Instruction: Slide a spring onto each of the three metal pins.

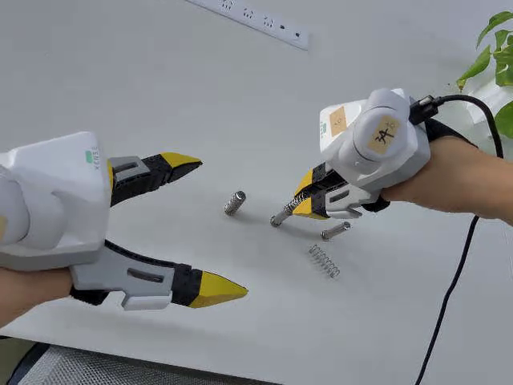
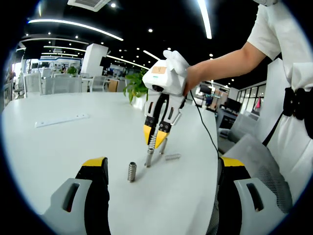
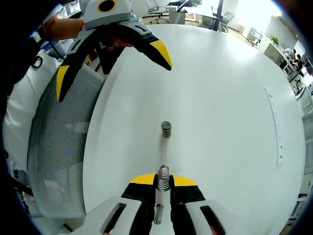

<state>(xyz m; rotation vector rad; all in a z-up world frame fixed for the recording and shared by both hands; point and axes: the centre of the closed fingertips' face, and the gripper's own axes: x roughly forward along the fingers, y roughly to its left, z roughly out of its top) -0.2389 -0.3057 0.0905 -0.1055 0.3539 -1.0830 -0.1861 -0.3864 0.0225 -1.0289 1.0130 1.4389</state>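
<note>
While the left gripper (image 1: 218,228) gapes wide and empty in the head view, the right gripper (image 1: 303,205) pinches a pin (image 1: 280,217), near a bare pin (image 1: 336,231) and loose spring (image 1: 324,261). Left gripper view: a sprung pin (image 2: 131,171) stands on the table (image 2: 73,137). Right gripper view: jaws closed on the pin, a coil (image 3: 164,177) at the tips.

This looks like an open-plan office. Past the jaws in the left gripper view, a broad white table (image 2: 73,142) runs toward rows of chairs (image 2: 58,83) under long ceiling light strips (image 2: 73,27), with a potted plant (image 2: 134,85) behind. To the right of those jaws are dark shapes, possibly monitors (image 2: 230,105). In the right gripper view, a mesh-backed office chair (image 3: 58,147) stands left of the jaws and a power strip (image 3: 276,122) lies far to the right.
</note>
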